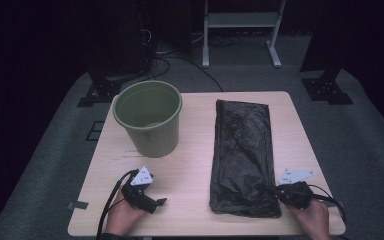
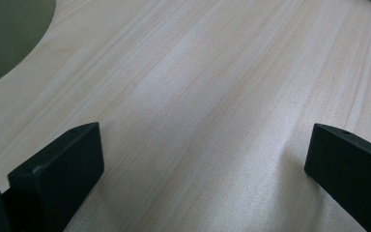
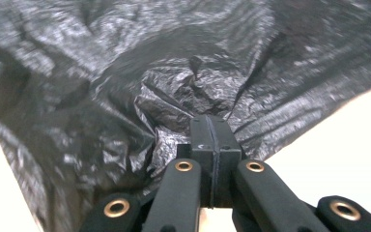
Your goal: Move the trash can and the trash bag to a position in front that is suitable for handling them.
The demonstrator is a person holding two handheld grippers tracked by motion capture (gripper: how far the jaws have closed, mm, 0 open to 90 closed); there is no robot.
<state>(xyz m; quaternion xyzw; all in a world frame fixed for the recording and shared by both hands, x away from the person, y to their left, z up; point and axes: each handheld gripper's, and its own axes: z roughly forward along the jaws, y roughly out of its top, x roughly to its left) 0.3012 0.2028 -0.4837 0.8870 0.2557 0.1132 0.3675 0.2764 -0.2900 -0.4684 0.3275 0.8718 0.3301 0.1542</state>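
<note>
The high view looks forward and down from above my side of the table [image 1: 190, 200], far enough off to take in every edge and the dark floor beyond. My left gripper [image 2: 203, 159] carries a camera set low near the near-left corner, looking between wide-apart jaws across bare wood, with the bin [image 2: 5, 34] at its upper left; the high view shares that bin [image 1: 149, 117]. My right gripper [image 3: 211, 145] carries its camera very close to the bag [image 3: 125, 77], jaws pressed together on the plastic. The high view shares this bag [image 1: 242, 150] by the near-right corner.
</note>
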